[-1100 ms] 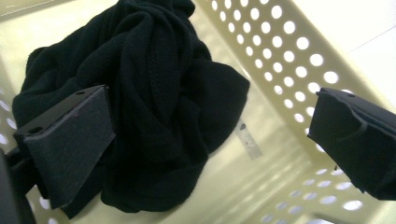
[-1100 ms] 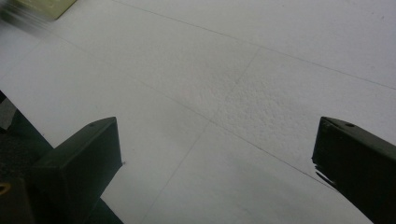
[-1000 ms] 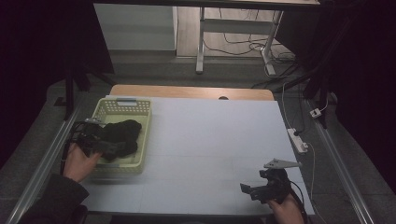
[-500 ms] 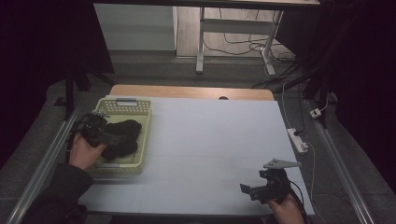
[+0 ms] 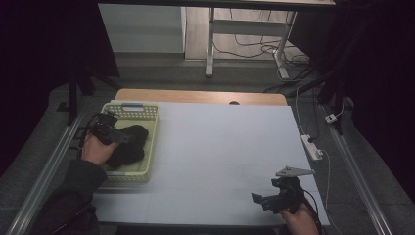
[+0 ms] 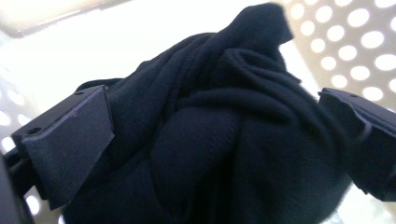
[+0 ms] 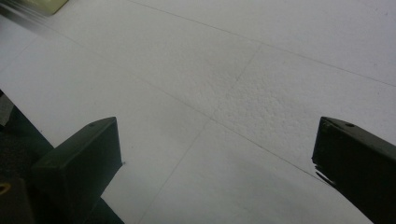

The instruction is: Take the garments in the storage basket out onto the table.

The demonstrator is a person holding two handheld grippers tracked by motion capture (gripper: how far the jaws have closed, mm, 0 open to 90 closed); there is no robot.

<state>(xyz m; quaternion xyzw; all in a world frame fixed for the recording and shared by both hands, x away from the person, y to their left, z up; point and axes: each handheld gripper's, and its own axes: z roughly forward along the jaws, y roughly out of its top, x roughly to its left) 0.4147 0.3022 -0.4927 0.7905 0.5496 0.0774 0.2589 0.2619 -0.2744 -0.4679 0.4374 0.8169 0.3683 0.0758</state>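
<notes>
**Left fingers astride the black cloth in the basket**

We see the left gripper (image 5: 115, 134) down inside the pale yellow perforated basket (image 5: 147, 147), which sits at the left edge of the white worktop (image 5: 220, 147). In the left gripper view its two fingers (image 6: 70, 140) are spread wide, and the bunched black cloth (image 6: 224, 130) lies between them, bulging up in thick folds. The cloth touches the inner face of the finger on that view's left; at the other finger the dark cloth and the dark finger merge, so we cannot tell whether they touch. The fingers are not pinching the cloth. Beyond the fingers, the basket's wall of round holes rises behind the cloth.

In the high view the black cloth (image 5: 128, 147) lies heaped in the middle of the basket, directly under and ahead of the left fingers, with the person's left hand (image 5: 97, 151) at the basket's outer rim.

We see the right gripper (image 5: 266, 199) well apart from the basket, low over the near right corner of the worktop, held in the person's right hand (image 5: 296, 218). In the right gripper view its fingers (image 7: 79, 163) are also spread wide, with only bare worktop between and ahead of them; a corner of the basket (image 7: 46, 4) lies far beyond them at that view's upper left.
</notes>
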